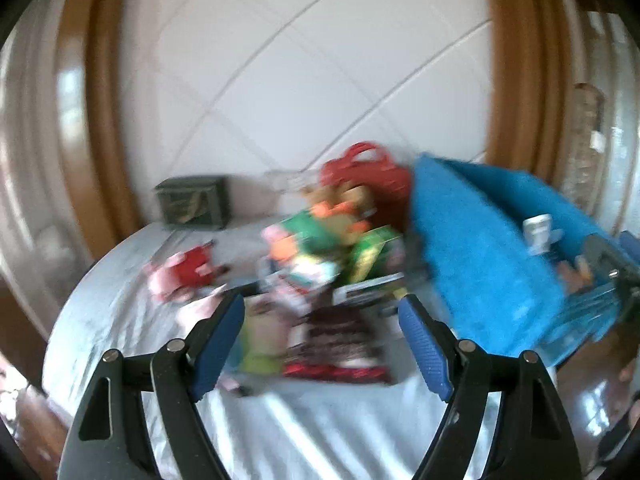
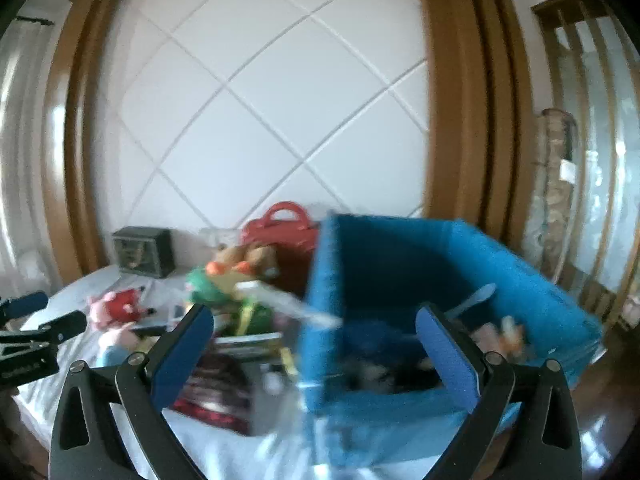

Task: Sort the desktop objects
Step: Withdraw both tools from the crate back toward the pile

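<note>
Claws both stand apart with nothing between them: my left claw (image 1: pixel 322 344) hangs over the white-clothed table (image 1: pixel 304 420), my right claw (image 2: pixel 314 354) beside it. Just ahead of the left lies a dark red packet (image 1: pixel 340 344), long axis pointing away; beyond, the toy pile (image 1: pixel 320 240). Ahead-right of the right claw, nearer to it, sits the blue basket (image 2: pixel 400 408).

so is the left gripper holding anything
No, the left gripper is open, its blue pads apart with nothing between them above the pile.
</note>
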Demonstrator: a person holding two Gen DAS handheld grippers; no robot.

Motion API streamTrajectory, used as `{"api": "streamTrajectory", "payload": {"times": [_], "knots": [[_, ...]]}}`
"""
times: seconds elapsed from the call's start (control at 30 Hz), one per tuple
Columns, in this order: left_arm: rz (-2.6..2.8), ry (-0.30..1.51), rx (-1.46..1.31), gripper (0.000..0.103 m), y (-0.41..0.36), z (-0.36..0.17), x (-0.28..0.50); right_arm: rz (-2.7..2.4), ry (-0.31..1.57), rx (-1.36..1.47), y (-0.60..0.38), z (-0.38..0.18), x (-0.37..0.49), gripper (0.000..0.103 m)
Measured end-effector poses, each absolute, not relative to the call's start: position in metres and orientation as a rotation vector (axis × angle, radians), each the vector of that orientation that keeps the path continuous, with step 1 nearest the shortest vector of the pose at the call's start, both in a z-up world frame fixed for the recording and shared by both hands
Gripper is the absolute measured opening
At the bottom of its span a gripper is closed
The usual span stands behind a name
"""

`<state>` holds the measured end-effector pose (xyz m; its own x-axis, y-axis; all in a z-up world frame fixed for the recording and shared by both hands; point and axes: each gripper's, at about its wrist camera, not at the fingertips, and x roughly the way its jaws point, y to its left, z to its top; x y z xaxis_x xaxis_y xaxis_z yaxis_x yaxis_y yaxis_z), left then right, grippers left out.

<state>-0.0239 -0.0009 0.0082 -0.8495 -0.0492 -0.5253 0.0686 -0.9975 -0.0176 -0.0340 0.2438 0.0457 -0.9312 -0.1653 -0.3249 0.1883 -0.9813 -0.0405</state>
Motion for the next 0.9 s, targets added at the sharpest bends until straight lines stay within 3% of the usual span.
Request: {"api": "streamTrajectory", "payload": {"times": [0.37,0.9], "knots": [[-2.814,0.162,1.057,0.079,-0.124,-0.063,-0.021,-2.804,0.273,0.761,0.129,-0.011,-0.03,0.103],[-2.649,0.22,1.354,0.079,-0.109,-0.154,-0.123,-2.604,0.335,1.12,0.109,-0.123,-0.15,0.103]]}}
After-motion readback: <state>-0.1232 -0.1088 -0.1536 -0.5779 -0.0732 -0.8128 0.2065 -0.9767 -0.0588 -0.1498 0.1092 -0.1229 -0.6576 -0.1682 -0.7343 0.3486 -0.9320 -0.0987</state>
